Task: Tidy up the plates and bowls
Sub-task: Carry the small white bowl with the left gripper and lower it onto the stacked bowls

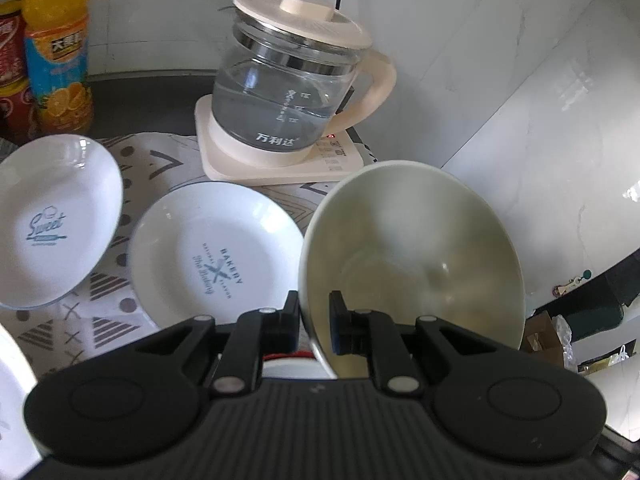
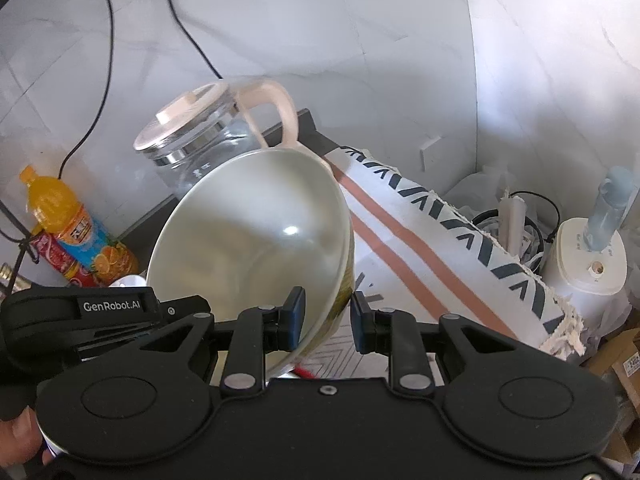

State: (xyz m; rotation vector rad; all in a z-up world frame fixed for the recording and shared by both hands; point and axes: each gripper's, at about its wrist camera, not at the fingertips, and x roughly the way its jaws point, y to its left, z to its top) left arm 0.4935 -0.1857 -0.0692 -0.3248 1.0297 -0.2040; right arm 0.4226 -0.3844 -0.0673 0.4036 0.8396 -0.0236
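Note:
In the left wrist view my left gripper (image 1: 314, 316) is shut on the near rim of a cream bowl (image 1: 416, 256), held tilted above the table. Two white plates lie on the patterned cloth: a "Bakery" plate (image 1: 208, 248) just left of the bowl and a "Sweet" plate (image 1: 52, 216) further left. In the right wrist view my right gripper (image 2: 326, 318) straddles the rim of a cream bowl (image 2: 256, 228), its left pad inside, its right pad a little off the outer wall. The left gripper body (image 2: 100, 312) shows at the lower left.
A glass kettle (image 1: 296, 92) on its cream base stands behind the plates. An orange juice bottle (image 1: 56, 48) and a red can (image 1: 12, 72) stand at the back left. The marble wall is close behind. Off the table's right edge stand a white appliance (image 2: 588, 256) and boxes.

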